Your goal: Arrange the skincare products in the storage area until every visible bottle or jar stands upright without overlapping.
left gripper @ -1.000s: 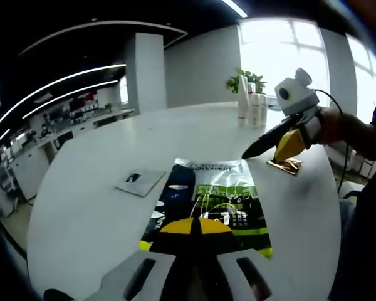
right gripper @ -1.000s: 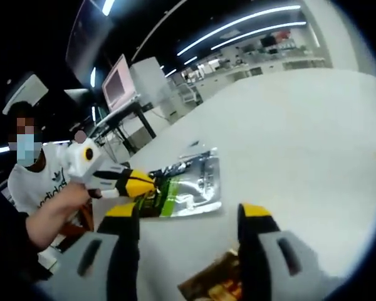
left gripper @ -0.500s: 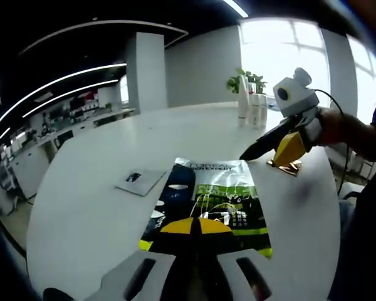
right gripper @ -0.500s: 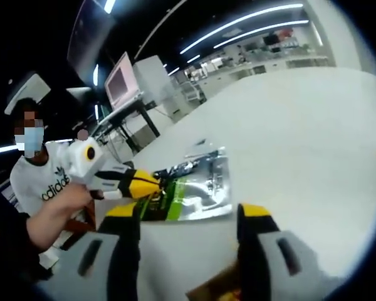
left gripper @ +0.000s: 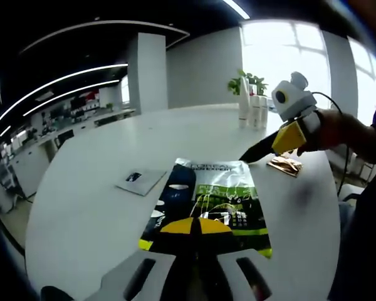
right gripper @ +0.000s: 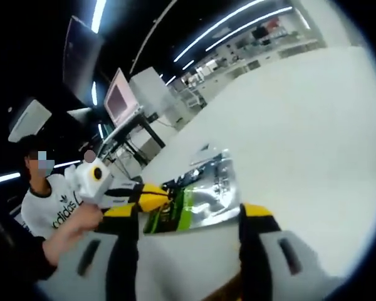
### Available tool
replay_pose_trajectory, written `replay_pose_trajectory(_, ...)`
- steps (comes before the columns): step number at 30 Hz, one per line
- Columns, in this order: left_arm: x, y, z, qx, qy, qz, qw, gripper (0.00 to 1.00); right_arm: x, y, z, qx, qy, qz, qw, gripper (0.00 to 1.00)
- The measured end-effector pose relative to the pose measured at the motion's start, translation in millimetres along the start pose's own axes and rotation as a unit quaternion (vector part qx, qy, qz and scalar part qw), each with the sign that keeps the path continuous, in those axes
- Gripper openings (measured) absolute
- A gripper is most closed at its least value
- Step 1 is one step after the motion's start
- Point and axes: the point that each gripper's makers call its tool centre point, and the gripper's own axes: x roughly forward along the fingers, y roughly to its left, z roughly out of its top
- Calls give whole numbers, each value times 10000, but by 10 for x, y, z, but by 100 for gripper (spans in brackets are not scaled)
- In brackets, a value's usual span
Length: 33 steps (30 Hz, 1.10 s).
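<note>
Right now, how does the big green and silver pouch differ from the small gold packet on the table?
The green and silver pouch is far larger than the gold packet. The pouch is printed in green, black and silver; the packet is plain shiny gold. The left gripper is shut on the pouch's near edge, while the packet lies free under the open right gripper. Both lie flat on the white table.

My left gripper [left gripper: 197, 229] sits on the shiny pouch [left gripper: 207, 197]. The white table [left gripper: 113, 150] past it is wide and bare. A small card [left gripper: 140, 181] lies beside the pouch, bottles [left gripper: 252, 106] stand far back, and a gold packet [left gripper: 284, 165] lies near my right gripper [left gripper: 263, 148].
</note>
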Motion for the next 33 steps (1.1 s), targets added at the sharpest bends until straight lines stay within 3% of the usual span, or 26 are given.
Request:
replay_pose_trajectory(6,-8,7,-8,-33,-12,-4,10000,0,-35,59,31,775,-241,315,9962,62)
replay_pose_trajectory(11,-15,13,-16,-46,-28,3,10000,0,-68,91,-82,895,-169,321,9953,60)
replay_pose_trajectory(17,-18,19,-22,-39,-42,15,10000,0,-98,134,-94,1099,-161,409,9930,59)
replay_pose_trajectory(22,-20,24,-22,-47,-56,23,10000,0,-29,184,-45,1637,-205,631,9843,57)
replay_pose_trajectory(26,-25,22,-25,-92,-110,18,9999,0,28,121,-164,1114,187,390,9928,48)
replay_pose_trajectory(33,-24,17,-24,-98,-120,15,9999,0,95,53,-177,852,290,139,9958,35)
